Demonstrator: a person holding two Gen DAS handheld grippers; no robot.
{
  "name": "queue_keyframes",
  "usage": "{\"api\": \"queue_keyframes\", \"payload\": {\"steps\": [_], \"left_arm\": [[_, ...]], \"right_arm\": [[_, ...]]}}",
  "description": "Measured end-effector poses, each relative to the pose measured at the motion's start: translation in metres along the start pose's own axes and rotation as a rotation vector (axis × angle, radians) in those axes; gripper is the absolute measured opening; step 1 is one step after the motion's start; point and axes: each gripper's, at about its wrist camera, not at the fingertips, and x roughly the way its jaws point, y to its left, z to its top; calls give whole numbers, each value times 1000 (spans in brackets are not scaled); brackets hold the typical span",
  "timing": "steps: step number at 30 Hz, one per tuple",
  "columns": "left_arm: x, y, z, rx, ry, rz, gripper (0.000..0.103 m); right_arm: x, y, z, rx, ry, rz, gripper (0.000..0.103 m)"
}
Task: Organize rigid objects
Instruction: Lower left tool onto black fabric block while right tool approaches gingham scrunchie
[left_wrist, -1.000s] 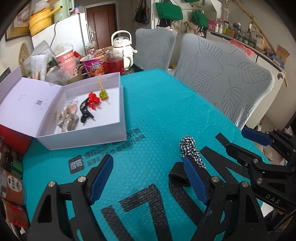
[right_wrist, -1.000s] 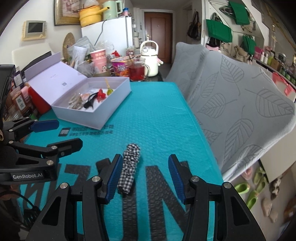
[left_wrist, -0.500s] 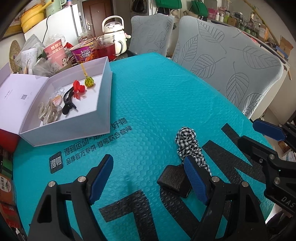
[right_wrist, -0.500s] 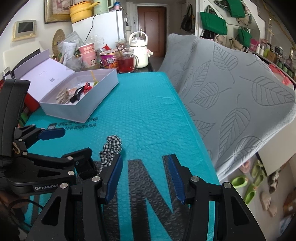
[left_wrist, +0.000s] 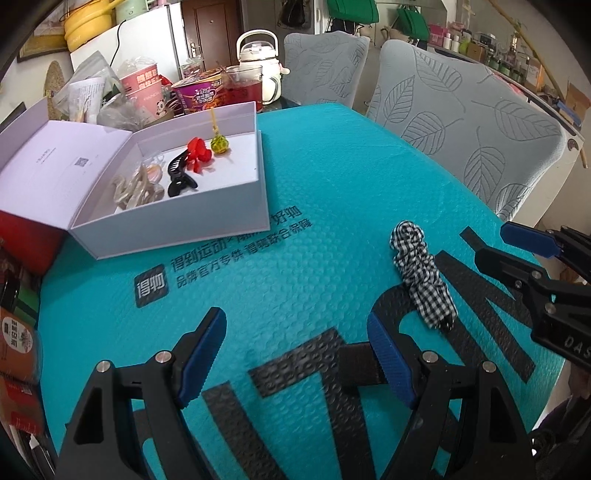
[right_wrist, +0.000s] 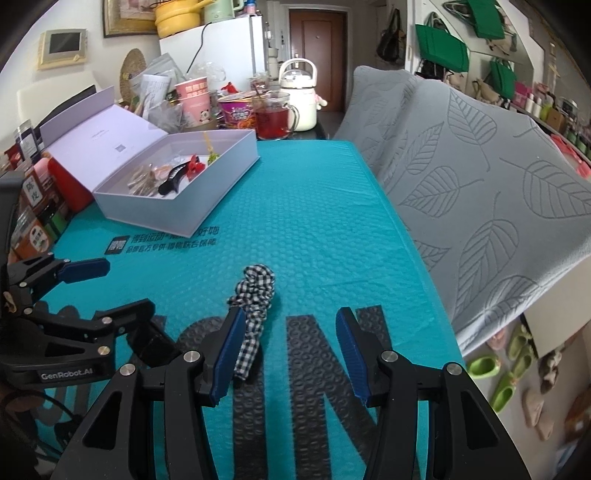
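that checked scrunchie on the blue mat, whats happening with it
A person is tidying hair accessories with a handheld gripper in each hand. The checked scrunchie lies loose on the blue mat; nothing grips it. The right gripper is open, its left finger beside the scrunchie. The left gripper is open too. The white box already holds clips, including a black clip.

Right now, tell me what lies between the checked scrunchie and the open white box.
Only bare teal mat with printed characters lies between the checked scrunchie and the white box; both wrist views show it.
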Motion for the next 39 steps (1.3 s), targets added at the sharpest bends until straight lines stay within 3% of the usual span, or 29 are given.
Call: {"api": "queue_keyframes", "payload": {"steps": [8, 14, 23, 39], "left_arm": [[-7, 21, -20, -34, 16, 18, 79], [-11, 31, -28, -61, 14, -18, 79], [-21, 19, -36, -40, 1, -114, 79], [-5, 3, -34, -20, -12, -177, 79]], "right_arm": [[3, 7, -3, -6, 15, 6, 51], [6, 14, -3, -11, 22, 16, 51], [5, 18, -6, -12, 30, 15, 51], [7, 6, -13, 23, 39, 15, 51]]}}
